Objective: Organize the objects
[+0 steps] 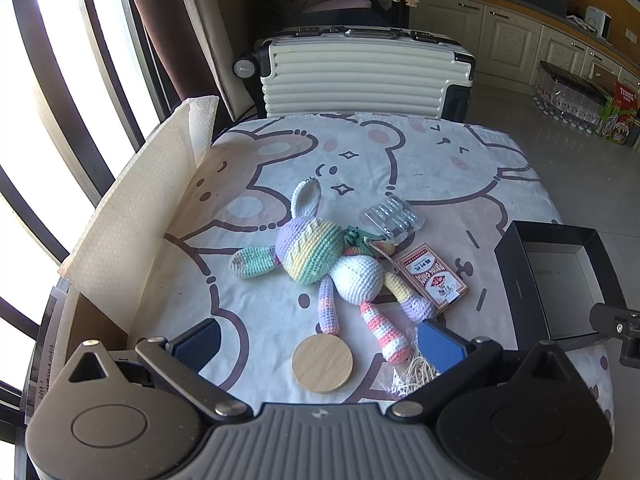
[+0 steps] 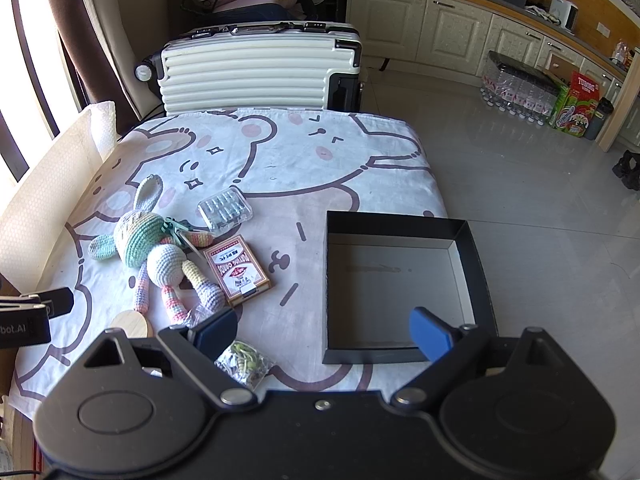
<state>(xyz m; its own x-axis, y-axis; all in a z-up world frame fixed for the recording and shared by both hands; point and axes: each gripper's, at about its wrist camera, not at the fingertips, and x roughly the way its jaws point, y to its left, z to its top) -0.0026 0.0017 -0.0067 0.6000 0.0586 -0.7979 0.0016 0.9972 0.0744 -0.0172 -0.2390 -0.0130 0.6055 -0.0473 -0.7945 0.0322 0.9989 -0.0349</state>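
While nothing has yet gone into the black box [image 2: 474, 264], which sits open and bare on the right side of the table, the things to be sorted lie in a loose cluster to its left on the cartoon-print cloth [image 2: 280, 168]. The crochet rabbit [image 1: 320, 256] sprawls in the middle, one leg lying over the corner of the card deck [image 1: 432, 276] and its head just beside the clear plastic case [image 1: 392, 216]. Nearer the grippers are a round wooden coaster [image 1: 322, 364] and small crinkly bags: one of pale string [image 1: 412, 376] partly under the rabbit's foot, one of greenish bits [image 2: 244, 362] seen only from the right wrist.

The left gripper [image 1: 320, 338] hangs above the coaster with its fingers wide apart and nothing between them; the right gripper [image 2: 324, 334] is likewise spread and empty, straddling the box's near-left corner.

The step in hand appears to be choosing a first pick. A sensible start is likely the rabbit, since it overlaps the deck and the string bag (lifting those first would drag it). Gripping the firm white body rather than a limp limb should keep it from swinging. The coaster lies flat, so it probably needs an edge-on pinch. The box is shallow, so a low release looks wise. Beyond the table stand a ribbed suitcase [image 1: 360, 76] and kitchen cabinets [image 2: 440, 28].
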